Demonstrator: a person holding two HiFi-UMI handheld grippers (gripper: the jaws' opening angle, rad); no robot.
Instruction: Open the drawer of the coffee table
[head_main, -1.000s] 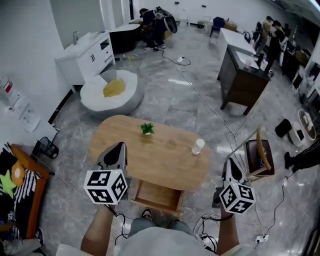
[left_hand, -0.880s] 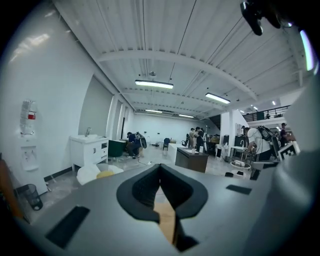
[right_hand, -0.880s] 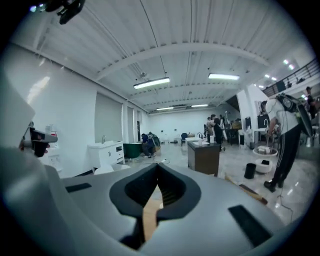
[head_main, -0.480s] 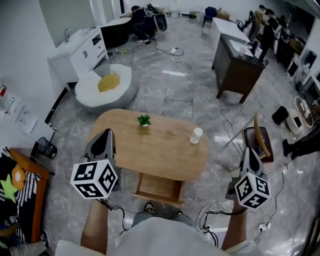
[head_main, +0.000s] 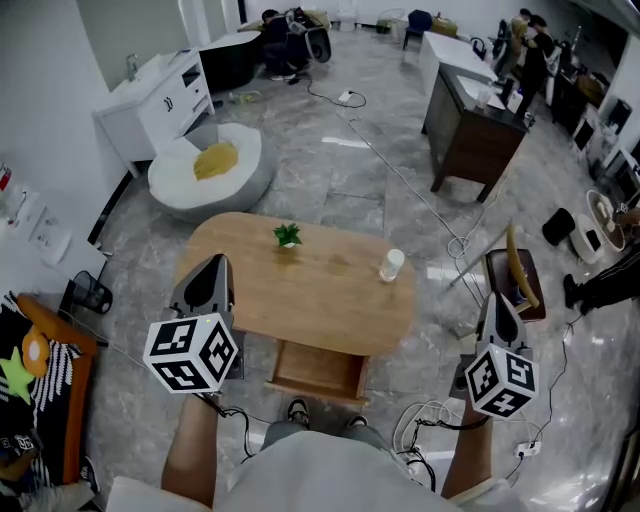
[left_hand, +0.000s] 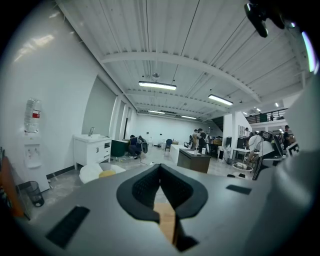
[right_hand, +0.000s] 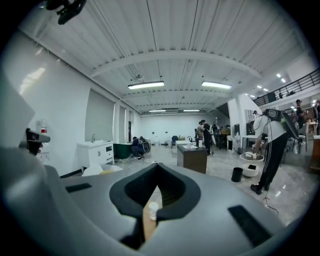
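– Grey marble floor (head_main: 340, 190) fills the head view, with a white cabinet (head_main: 150, 100) at upper left and a dark desk (head_main: 475, 130) at upper right. What sits at centre?

– Coffee table (head_main: 300, 300), oval, wooden top. On it are a plant (head_main: 288, 235) toward the far edge and a cup (head_main: 391, 264) toward the right end, well apart.

– And the drawer?

– Drawer (head_main: 320, 368) at lower centre, pulled out from the table's near side toward the person, with bare wood inside. Its front edge lies just above the person's shoes; the torso fills the frame below.

– Grippers?

– Left gripper (head_main: 212, 265) at centre left, over the table's left end. Its marker cube hides that end's near corner. Right gripper (head_main: 497, 300) at right, off the table, over the floor, partly covering a chair (head_main: 515, 290). Neither touches the drawer.

– Jaw state?

– Both pairs are together, with nothing between them. In the left gripper view only a strip of wood shows through the opening below the tips. In the right gripper view the opening shows wood and the cup, small and blurred. The drawer appears in neither gripper view.

– Anything unreadable?

– People at the far end of the room are too small to make out.
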